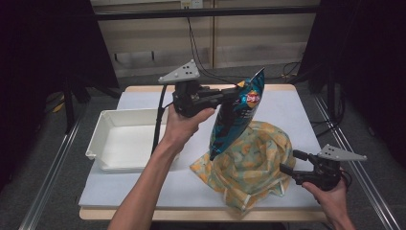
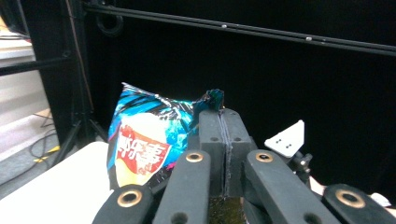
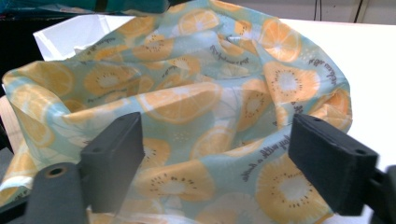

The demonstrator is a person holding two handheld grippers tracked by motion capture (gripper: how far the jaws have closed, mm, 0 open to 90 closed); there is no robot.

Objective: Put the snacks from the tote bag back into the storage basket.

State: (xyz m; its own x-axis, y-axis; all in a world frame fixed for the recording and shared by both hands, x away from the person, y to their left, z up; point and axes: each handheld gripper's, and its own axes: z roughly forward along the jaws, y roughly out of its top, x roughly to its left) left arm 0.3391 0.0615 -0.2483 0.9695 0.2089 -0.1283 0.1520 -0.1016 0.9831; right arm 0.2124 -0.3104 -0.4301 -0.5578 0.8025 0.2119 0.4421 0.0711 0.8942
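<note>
1. Hanging from the left hand-held gripper (image 1: 235,92), one chip bag (image 1: 236,115) was pinched by its top corner between clenched jaws, with its long axis running steeply down and a little toward the person.
2. Directly below the bag's lower end lay one orange-print cloth bag (image 1: 249,163) on the desk (image 1: 287,110), so the left hand-held gripper was the nearer of the two to the chip bag.
3. At the cloth bag's near right edge, the right hand-held gripper (image 1: 288,161) stood with its jaws spread wide and nothing pressed between them; the cloth lay just ahead of its pads (image 3: 116,158).
4. Left of the left hand-held gripper sat one white tray (image 1: 103,129), empty as far as could be seen.
5. Counted: one chip bag, one cloth bag, one tray, two hand-held grippers.
</note>
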